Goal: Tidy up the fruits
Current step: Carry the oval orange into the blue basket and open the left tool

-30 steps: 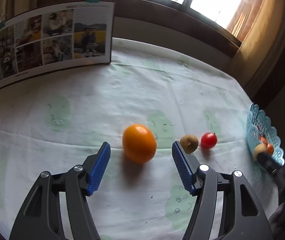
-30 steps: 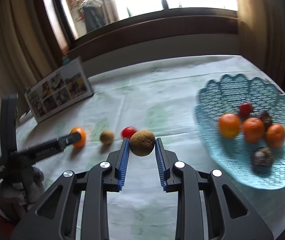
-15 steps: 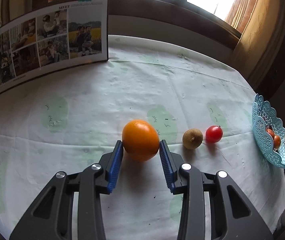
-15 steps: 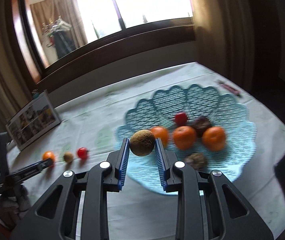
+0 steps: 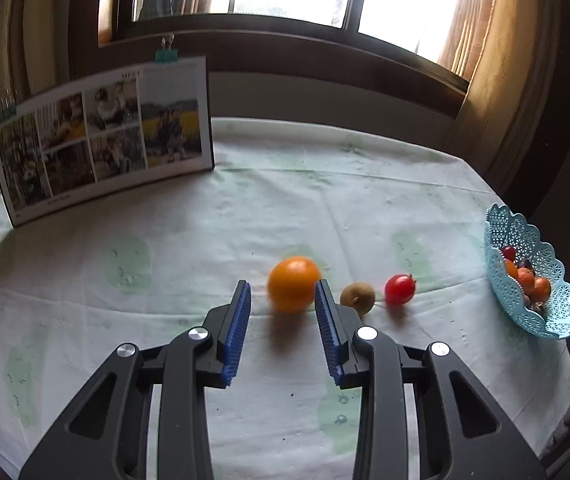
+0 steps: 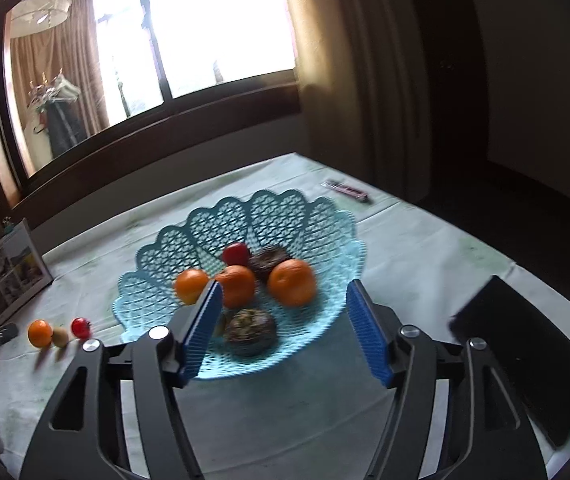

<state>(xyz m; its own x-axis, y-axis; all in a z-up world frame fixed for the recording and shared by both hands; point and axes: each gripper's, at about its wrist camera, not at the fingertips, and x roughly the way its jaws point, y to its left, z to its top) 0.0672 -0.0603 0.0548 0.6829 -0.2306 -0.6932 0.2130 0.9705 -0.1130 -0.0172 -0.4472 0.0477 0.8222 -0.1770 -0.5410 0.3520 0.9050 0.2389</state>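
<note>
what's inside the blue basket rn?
In the blue lattice basket: three oranges, a red fruit, two dark brown fruits. The right gripper's left finger covers part of the basket floor; whatever lies behind it can't be identified.

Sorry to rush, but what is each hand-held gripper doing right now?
Left hand-held gripper: closing around the orange, one pad not yet touching it.
Right hand-held gripper: opening, nothing between its pads, facing the basket.

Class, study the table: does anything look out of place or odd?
Yes: an orange, a kiwi and a tomato are in a row outside the basket holding the other fruit. Nothing looks spilled or damaged.
</note>
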